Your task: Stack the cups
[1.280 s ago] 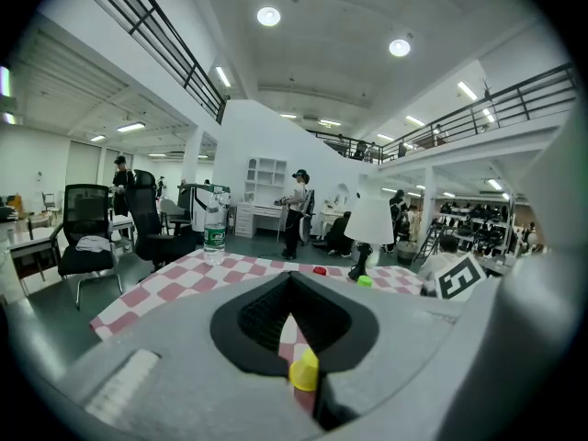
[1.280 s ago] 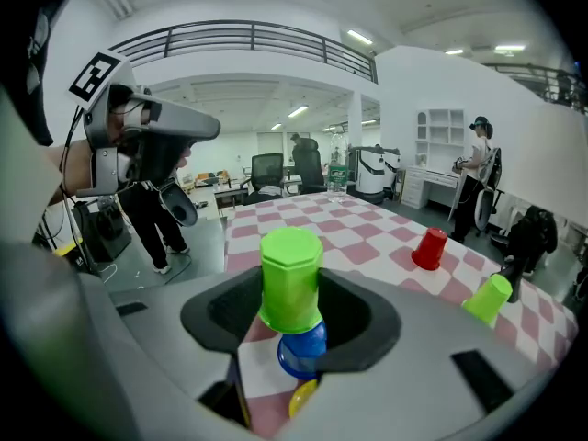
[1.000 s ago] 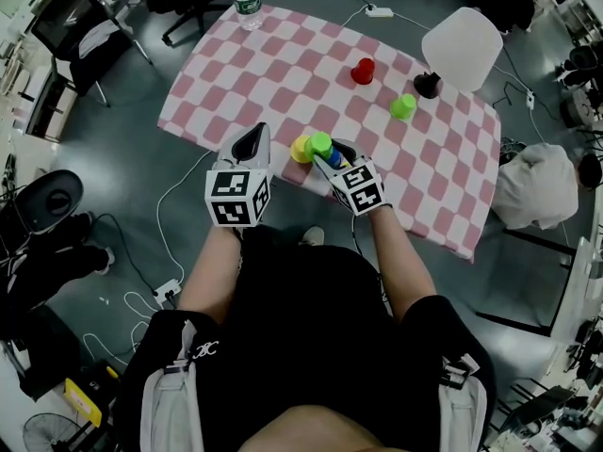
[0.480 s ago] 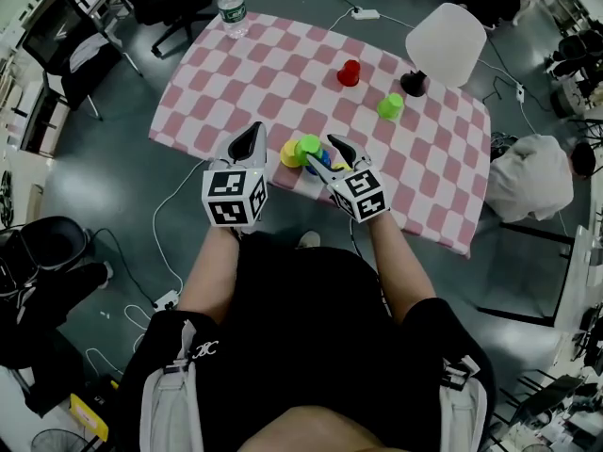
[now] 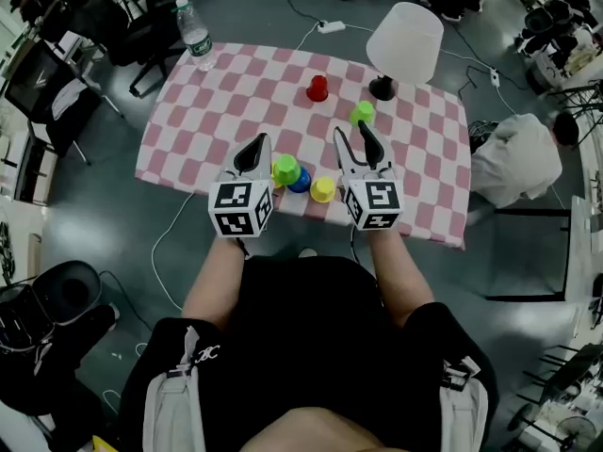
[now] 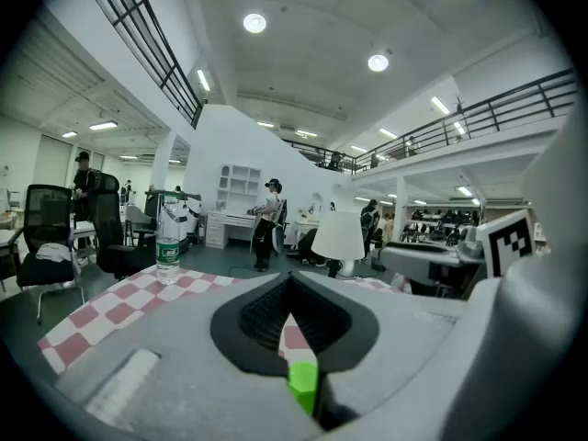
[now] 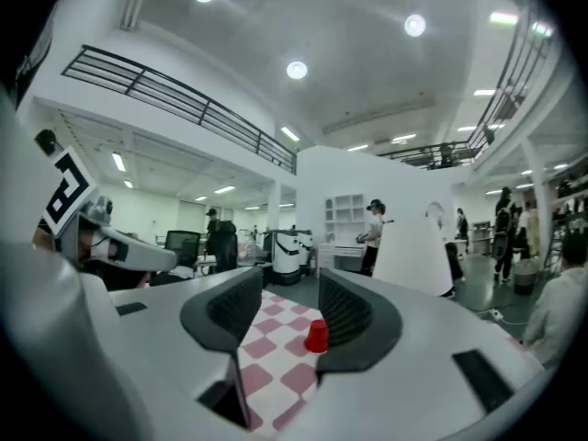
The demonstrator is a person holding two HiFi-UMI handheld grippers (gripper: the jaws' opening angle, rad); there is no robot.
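Note:
A green cup [image 5: 285, 169] stands by a blue cup [image 5: 301, 179] and a yellow cup [image 5: 323, 189] near the table's front edge. Farther back are a second green cup [image 5: 363, 113] and a red cup [image 5: 317, 88]. My left gripper [image 5: 254, 144] hovers just left of the front cups, shut and empty; the green cup [image 6: 303, 386] shows below its tips. My right gripper [image 5: 352, 132] is raised to their right, pointing level toward the red cup [image 7: 316, 335]. Its jaws have just been closing a little but stand open with nothing between them.
The table wears a pink and white checked cloth [image 5: 236, 92]. A white lamp [image 5: 405, 36] stands at the back right and a water bottle [image 5: 193, 31] at the back left corner. Chairs, cables and a covered stool [image 5: 509, 163] surround the table.
The right gripper has let go of the green cup and lifted up and to the right, away from the front cups. The left gripper has shifted a little beside them.

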